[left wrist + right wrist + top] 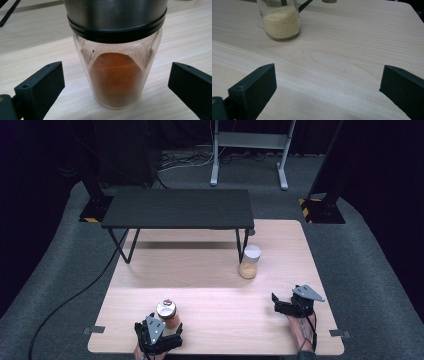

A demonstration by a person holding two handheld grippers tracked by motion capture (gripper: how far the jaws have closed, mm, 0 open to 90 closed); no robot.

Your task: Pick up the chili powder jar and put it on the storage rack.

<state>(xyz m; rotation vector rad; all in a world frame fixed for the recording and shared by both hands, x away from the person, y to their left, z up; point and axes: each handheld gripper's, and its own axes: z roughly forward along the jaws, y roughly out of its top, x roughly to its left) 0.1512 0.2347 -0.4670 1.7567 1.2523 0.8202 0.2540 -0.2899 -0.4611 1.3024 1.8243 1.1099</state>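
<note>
High view: the left tool (159, 332) sits at the lower left of the frame on the pale wooden surface (220, 305), its jaws spread wide on either side of a clear glass jar of orange powder with a steel lid (167, 313), not touching it. The right tool (292, 304), lower right, is likewise wide open and holds nothing. A clear glass jar of yellow grains with a white lid (249, 261) stands right of centre, near a black metal shelf (177, 208).

A pale wooden tabletop (210, 270) stands on grey carpet (55, 270). At its 12 o'clock edge sits a low black shelf (177, 208); beyond, a grey metal frame (250, 150) against dark curtains (390, 180).
</note>
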